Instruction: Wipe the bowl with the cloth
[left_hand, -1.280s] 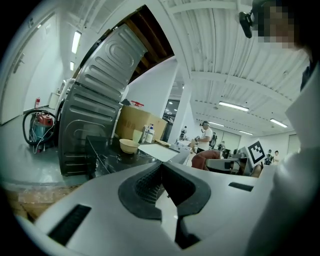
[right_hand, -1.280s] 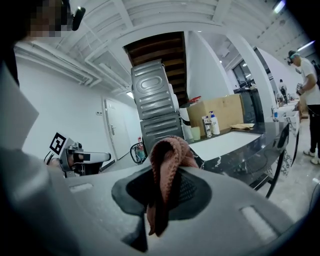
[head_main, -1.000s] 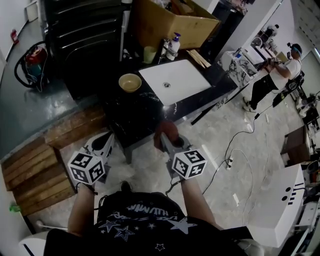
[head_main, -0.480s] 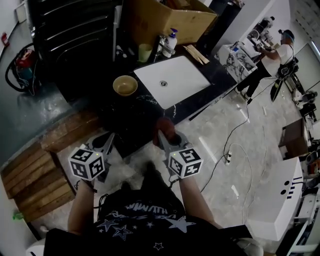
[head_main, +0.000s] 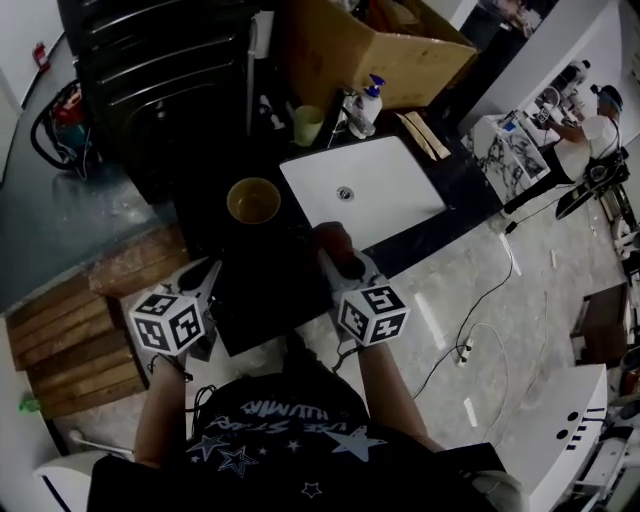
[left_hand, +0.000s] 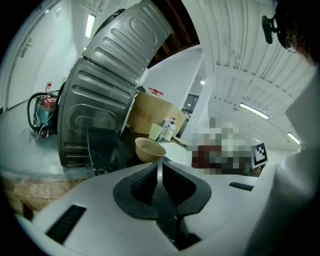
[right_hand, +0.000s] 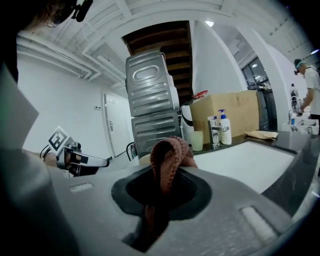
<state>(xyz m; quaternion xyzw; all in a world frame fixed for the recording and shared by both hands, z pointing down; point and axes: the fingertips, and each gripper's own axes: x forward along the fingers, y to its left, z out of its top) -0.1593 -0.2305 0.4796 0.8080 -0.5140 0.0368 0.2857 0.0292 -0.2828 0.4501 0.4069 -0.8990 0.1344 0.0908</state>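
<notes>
Nothing can be read for certain. The black shirt (head_main: 290, 440), on the near side of the sink (head_main: 365, 190), bears 1 line of white lettering among white stars, seen upside down and too blurred to spell out. The cardboard box (left_hand: 150, 117) beyond the sink has a reddish print on its side, too small to read. The pump bottle (head_main: 370, 100) at the sink's far edge shows an illegible label. The cubes on the left gripper (head_main: 213, 265) and right gripper (head_main: 335, 255) carry black-and-white square patterns, not letters.
</notes>
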